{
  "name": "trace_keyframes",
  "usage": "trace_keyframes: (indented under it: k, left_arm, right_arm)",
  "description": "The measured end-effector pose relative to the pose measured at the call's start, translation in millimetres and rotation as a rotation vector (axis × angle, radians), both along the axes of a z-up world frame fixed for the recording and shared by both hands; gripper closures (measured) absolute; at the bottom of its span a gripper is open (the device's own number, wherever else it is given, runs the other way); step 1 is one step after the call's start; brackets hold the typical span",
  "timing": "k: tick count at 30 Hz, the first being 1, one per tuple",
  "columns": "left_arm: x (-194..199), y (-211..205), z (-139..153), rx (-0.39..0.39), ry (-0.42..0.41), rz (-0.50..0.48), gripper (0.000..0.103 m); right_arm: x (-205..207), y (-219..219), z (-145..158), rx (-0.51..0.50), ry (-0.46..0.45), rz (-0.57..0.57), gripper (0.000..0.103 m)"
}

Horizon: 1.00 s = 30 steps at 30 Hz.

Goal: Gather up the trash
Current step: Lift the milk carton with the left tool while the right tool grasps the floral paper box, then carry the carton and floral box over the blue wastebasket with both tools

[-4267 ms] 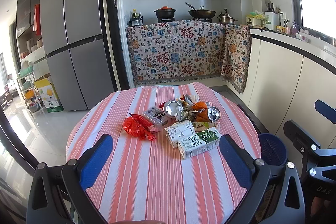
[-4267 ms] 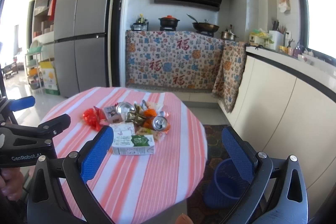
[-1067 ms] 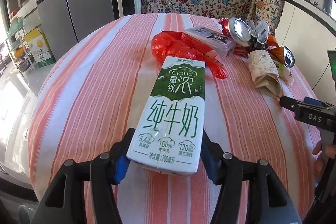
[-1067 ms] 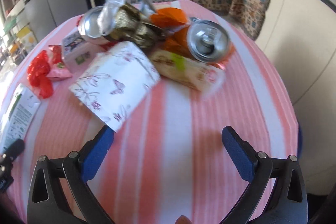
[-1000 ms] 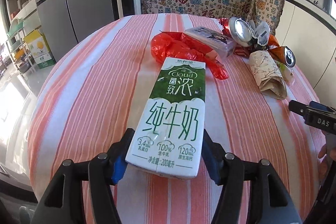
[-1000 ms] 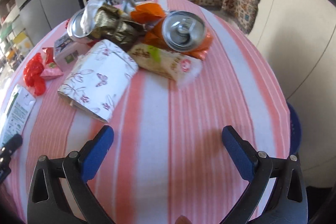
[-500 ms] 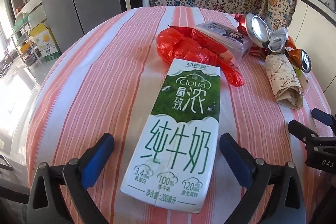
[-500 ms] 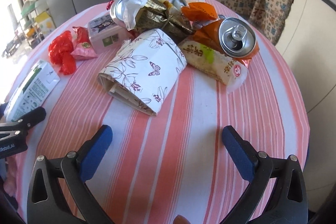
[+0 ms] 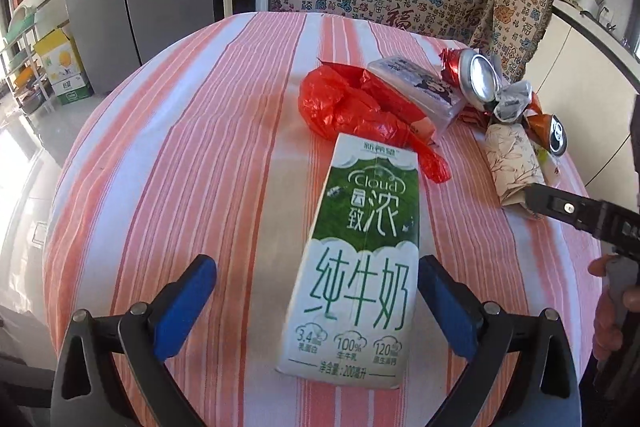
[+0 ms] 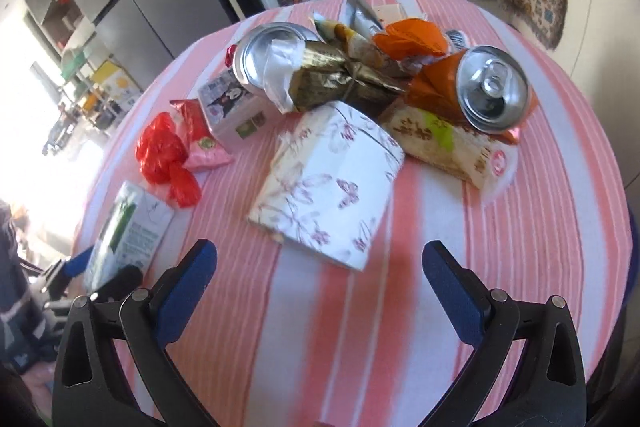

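Green-white milk carton (image 9: 357, 259) flat between wide left tool (image 9: 316, 297), pads apart, just opened.

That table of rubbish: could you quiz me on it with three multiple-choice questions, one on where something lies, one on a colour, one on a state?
1. The milk carton lies:
A. between the left gripper's fingers
B. on the floor
C. on the stove

2. The crumpled bag beyond it is:
A. blue
B. red
C. black

3. The right gripper is:
A. shut on a can
B. shut on the carton
C. open, holding nothing

Answers: 1 A, a blue pad sits on each side; 2 B, plainly red; 3 C, only tablecloth between its fingers.
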<state>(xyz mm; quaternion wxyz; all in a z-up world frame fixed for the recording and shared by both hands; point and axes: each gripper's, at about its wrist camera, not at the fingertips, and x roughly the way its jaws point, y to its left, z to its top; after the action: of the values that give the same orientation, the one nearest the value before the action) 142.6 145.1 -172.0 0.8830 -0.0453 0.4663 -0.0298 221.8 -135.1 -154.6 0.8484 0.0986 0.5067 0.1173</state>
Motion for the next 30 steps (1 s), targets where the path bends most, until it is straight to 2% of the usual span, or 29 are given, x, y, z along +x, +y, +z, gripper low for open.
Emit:
trace_keyframes:
  k: [1,2,3,4,5,6,9,14,19,25,30]
  left_arm:
    - [2.6,-0.9,3.3,0.007,0.001,-0.011,0.002]
    - [4.9,-3.2,5.2,0.023,0.003,-0.027,0.007]
    - [7.2,-6.6,6.0,0.046,0.01,-0.043,0.019]
    - [9.0,-10.3,5.4,0.068,0.02,-0.058,0.026]
    - [10.7,-13.3,4.8,0.08,0.029,-0.07,0.046]
    - [11.1,-15.4,4.4,0.087,0.038,-0.079,0.052]
    - [2.6,-17.8,7.9,0.084,0.015,-0.083,0.053]
    - [-27.3,-22.7,15.9,0.01,-0.016,-0.085,0.053]
    - [-48.9,-51.4,27.6,-0.051,-0.046,-0.122,0.053]
    - [-52.7,-125.1,51.4,-0.074,-0.085,-0.254,0.053]
    - [-36.5,-219.4,72.2,-0.101,-0.111,-0.408,0.053]
  right_arm:
    - [11.4,3.6,-2.7,-0.009,0.027,-0.025,0.001]
    - [18.2,5.3,-4.7,-0.008,0.045,-0.042,0.003]
    - [23.5,7.9,-6.6,-0.014,0.063,-0.047,0.006]
    - [24.4,9.5,-5.6,-0.035,0.061,-0.045,0.016]
    - [23.1,10.5,-2.6,-0.048,0.048,-0.038,0.026]
    - [20.4,9.1,-0.7,-0.035,0.044,-0.032,0.026]
    - [0.2,0.1,5.4,0.002,0.03,-0.003,0.029]
    - [-41.6,-22.5,16.5,0.022,0.0,0.075,0.029]
    - [-72.3,-63.0,24.0,0.027,-0.038,0.061,0.029]
    - [-87.5,-129.8,41.4,0.03,-0.095,-0.012,0.029]
    - [-91.6,-221.3,44.7,-0.026,-0.11,-0.153,0.029]
